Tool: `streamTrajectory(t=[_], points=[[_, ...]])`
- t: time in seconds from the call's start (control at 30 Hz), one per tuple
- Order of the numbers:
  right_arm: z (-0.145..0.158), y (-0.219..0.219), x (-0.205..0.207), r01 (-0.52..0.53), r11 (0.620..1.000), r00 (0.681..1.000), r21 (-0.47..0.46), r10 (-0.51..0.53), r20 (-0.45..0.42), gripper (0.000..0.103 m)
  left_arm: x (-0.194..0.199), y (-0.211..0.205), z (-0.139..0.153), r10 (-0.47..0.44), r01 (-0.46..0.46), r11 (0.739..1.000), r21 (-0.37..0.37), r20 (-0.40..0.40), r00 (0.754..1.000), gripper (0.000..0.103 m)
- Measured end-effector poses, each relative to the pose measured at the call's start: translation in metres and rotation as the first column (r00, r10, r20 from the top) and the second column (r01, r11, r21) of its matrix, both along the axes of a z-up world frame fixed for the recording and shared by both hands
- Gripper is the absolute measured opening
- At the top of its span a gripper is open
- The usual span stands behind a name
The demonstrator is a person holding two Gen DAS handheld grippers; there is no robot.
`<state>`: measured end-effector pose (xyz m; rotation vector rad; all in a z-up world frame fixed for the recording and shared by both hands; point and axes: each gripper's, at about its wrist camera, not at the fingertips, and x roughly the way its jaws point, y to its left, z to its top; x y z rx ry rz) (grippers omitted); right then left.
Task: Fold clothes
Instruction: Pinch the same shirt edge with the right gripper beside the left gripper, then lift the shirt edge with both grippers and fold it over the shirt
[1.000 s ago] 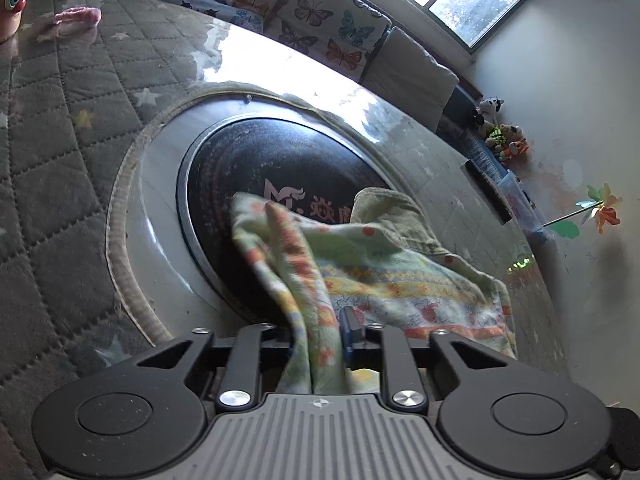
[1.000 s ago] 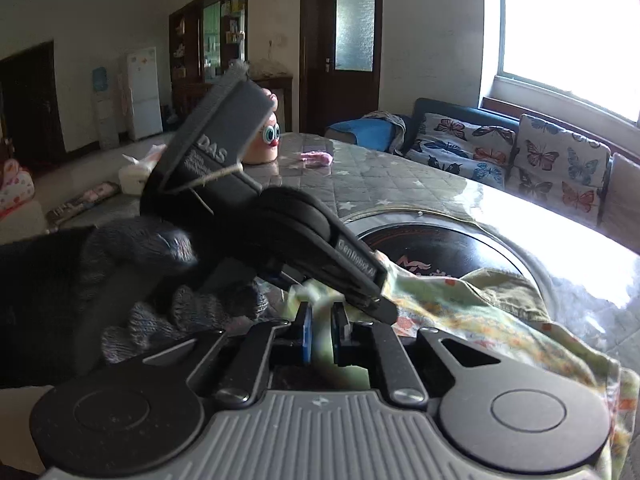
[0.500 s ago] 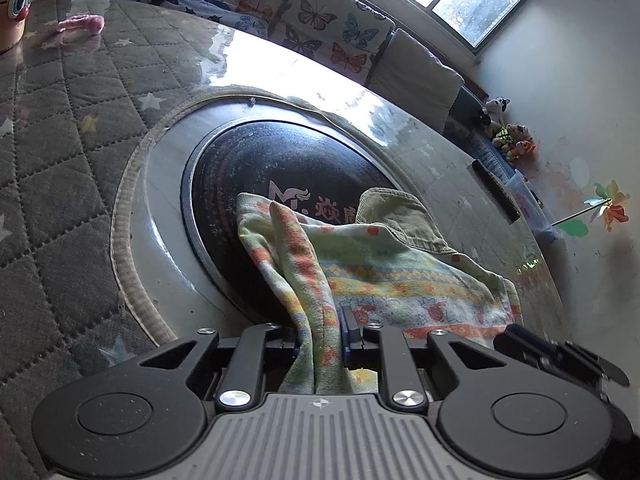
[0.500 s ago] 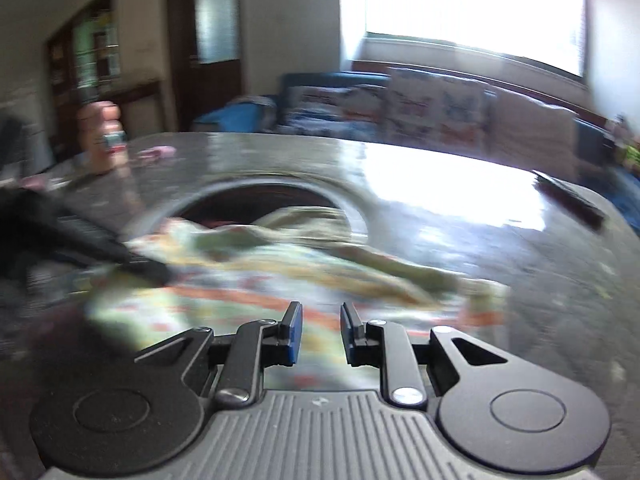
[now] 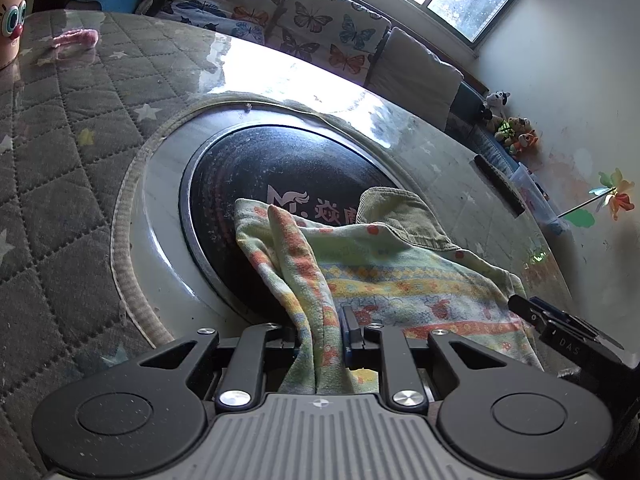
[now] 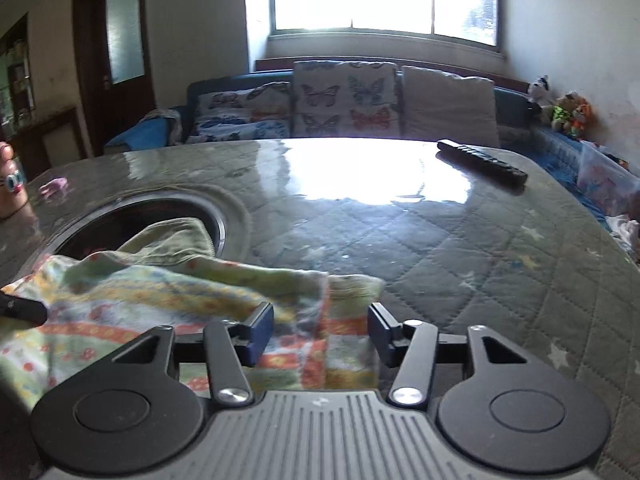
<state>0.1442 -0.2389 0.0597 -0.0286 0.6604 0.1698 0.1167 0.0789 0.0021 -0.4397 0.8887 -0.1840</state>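
A pastel patterned garment (image 5: 404,276) with an olive corduroy collar (image 5: 400,216) lies partly over the black round insert (image 5: 276,176) of the table. My left gripper (image 5: 322,330) is shut on a bunched fold of this garment at its near left edge. In the right wrist view the same garment (image 6: 160,300) spreads at lower left, and my right gripper (image 6: 320,330) stands open over its right corner, a blue pad on each side of the cloth. The right gripper's tip (image 5: 560,326) shows at the right of the left wrist view.
A quilted grey cover with stars (image 6: 480,260) spreads over the table. A black remote (image 6: 482,160) lies at the far right. A small pink item (image 5: 76,38) and a cartoon-eyed pot (image 5: 10,28) sit far left. A sofa with butterfly cushions (image 6: 344,100) stands behind.
My right gripper swung from the left gripper's side to the garment's right corner and opened its fingers. The left gripper kept its hold on the fold.
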Motion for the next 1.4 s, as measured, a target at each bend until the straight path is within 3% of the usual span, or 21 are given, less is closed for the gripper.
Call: streamTrajectory(t=[0.1, 0.33, 0.5, 0.6, 0.93, 1.4], points=[[-0.004, -0.004, 0.007, 0.03, 1.0, 0.999, 0.006, -0.03, -0.016, 0.064, 0.001, -0.001, 0.0, -0.002, 0.002, 1.0, 0.009, 0.003, 1.0, 0.02], [-0.009, 0.0, 0.01, 0.018, 0.997, 0.999, 0.07, -0.015, -0.039, 0.056, 0.003, -0.002, 0.0, -0.004, 0.004, 1.0, 0.02, 0.006, 1.0, 0.021], [-0.011, 0.003, 0.011, 0.013, 0.994, 0.999, 0.112, -0.007, -0.049, 0.014, 0.003, -0.004, 0.002, -0.01, 0.01, 0.999, 0.038, 0.012, 1.0, 0.019], [-0.007, 0.004, 0.007, 0.022, 0.992, 0.999, 0.121, -0.018, -0.038, 0.01, 0.001, -0.007, 0.006, -0.023, 0.021, 0.998, 0.058, 0.03, 0.999, 0.016], [0.019, -0.007, -0.025, 0.031, 0.99, 0.998, 0.137, -0.038, 0.05, 0.008, -0.001, -0.031, 0.036, -0.087, 0.075, 0.991, 0.113, 0.104, 0.991, 0.012], [0.053, -0.058, -0.06, 0.142, 0.984, 0.979, 0.106, -0.156, 0.134, 0.008, 0.005, -0.118, 0.061, -0.259, 0.227, 0.954, 0.195, 0.16, 0.952, 0.011]])
